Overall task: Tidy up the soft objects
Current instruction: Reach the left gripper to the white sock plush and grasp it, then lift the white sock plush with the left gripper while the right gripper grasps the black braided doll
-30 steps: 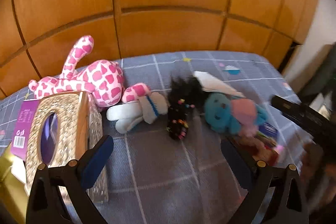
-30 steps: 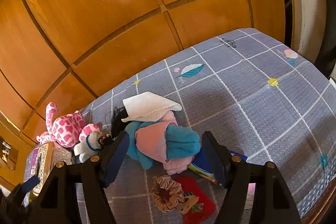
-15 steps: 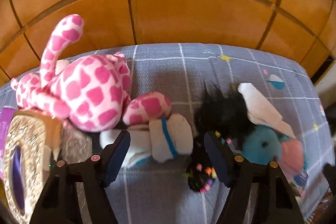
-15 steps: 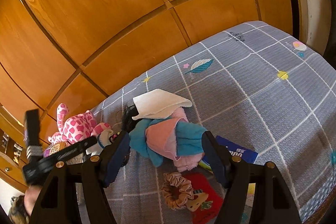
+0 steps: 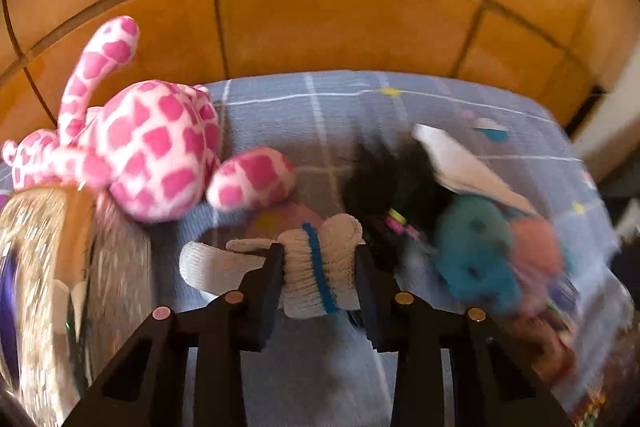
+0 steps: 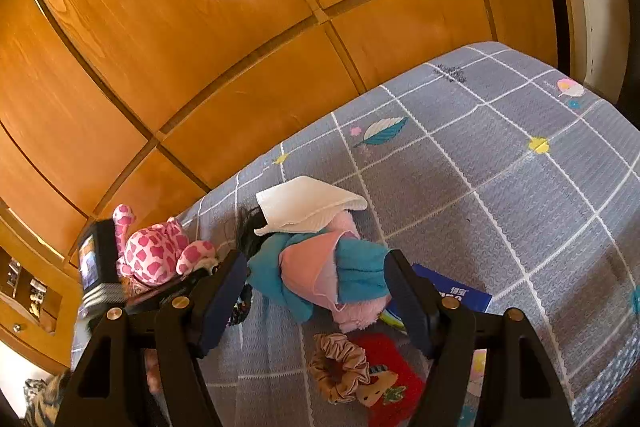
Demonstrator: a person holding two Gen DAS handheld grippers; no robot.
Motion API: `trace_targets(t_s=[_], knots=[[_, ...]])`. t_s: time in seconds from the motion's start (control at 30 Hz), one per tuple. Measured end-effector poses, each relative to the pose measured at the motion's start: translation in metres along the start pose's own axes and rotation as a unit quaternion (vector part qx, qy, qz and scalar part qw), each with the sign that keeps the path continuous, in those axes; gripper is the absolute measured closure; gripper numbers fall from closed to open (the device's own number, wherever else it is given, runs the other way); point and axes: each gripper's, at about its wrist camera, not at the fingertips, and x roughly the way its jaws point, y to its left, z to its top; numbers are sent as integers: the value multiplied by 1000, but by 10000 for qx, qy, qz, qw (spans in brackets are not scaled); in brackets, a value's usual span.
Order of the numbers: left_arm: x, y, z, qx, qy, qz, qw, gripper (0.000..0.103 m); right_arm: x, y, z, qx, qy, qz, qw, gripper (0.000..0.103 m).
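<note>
A white sock with a blue stripe lies on the grey checked bedspread, and my left gripper is closing on it, with both pads against the sock's sides. A pink-and-white spotted plush lies just behind it on the left. My right gripper hangs open above a teal and pink plush, apart from it. On that plush rests a folded white cloth, with black hair beside it.
A glittery gold tissue box stands at the left. A brown scrunchie, a red pouch and a blue packet lie near the bed's front. Wooden panels rise behind the bed.
My left gripper has dropped forward to the white sock and its jaws have narrowed from wide apart down onto it. The right gripper has held its place, still open.
</note>
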Motion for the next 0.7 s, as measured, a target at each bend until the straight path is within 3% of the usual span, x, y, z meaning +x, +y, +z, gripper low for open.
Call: trace_targets(t_s=[0.13,0.33,0.5,0.57,0.7], knots=[[-39,-5,-42,389,-153,-391,9984,68,-2,-1,1,31,-60,-2,10000,31],[-67,-3,-108,899,-96,-568,9943,67,0,2,0,-55,-8,-20,10000,31],[-67,10,-142,641,22,-801,9947,55,2,9,-3,-278,56,-62,9996,31],[-66,14,-144,490,54,-850,9952,46,2,10,-4,-327,60,-136,9994,31],[-65,26,-140,157,82,-941,9954,42,3,10,-4,-336,59,-250,9991,31]])
